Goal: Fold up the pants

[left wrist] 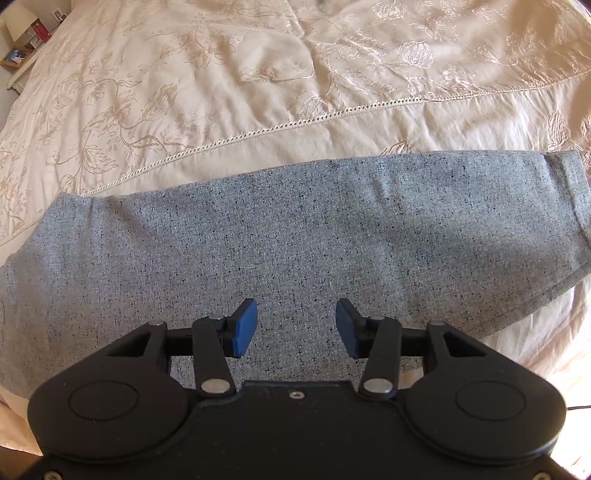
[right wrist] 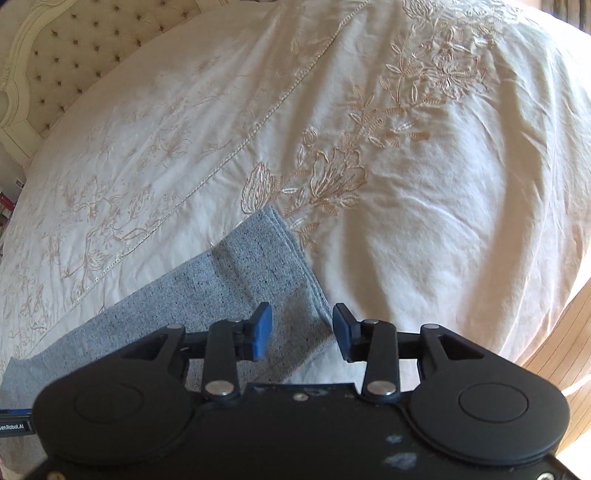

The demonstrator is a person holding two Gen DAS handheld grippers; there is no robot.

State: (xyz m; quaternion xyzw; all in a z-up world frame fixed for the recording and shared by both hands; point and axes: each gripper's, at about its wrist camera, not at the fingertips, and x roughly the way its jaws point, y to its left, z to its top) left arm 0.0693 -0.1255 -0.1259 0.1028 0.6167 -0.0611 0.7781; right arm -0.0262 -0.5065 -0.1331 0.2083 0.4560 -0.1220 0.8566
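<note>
At the far left edge of the right wrist view, a small white label (right wrist: 14, 427) on a dark strip reads, as far as it shows, "GenRobot.AI", its first letter cut off by the frame. No other writing can be read in either view.

In the left wrist view a bedside table (left wrist: 16, 62) stands beyond the bed's left corner, carrying a framed picture (left wrist: 14, 56), a red box (left wrist: 41, 31) and a cream lampshade (left wrist: 21, 22); their details are too small to tell. The left gripper (left wrist: 294, 328) points steeply down over the grey speckled pants (left wrist: 295, 229), which lie flat as a long band across the near part of the cream embroidered bedspread (left wrist: 258, 74). Its jaws stand apart with only flat cloth showing between the blue pads (left wrist: 245, 326); they pinch nothing. The hemmed end of the trouser leg lies at the right of this view.

In the right wrist view a tufted cream headboard (right wrist: 74, 48) rises at the upper left. The right gripper (right wrist: 302, 336) tilts down over the hem end of the pants, the hem edge running down between its jaws. These are parted, with the pads clear of the cloth. To the right lies bare bedspread, and past the bed's edge a strip of wooden floor (right wrist: 565, 343).
</note>
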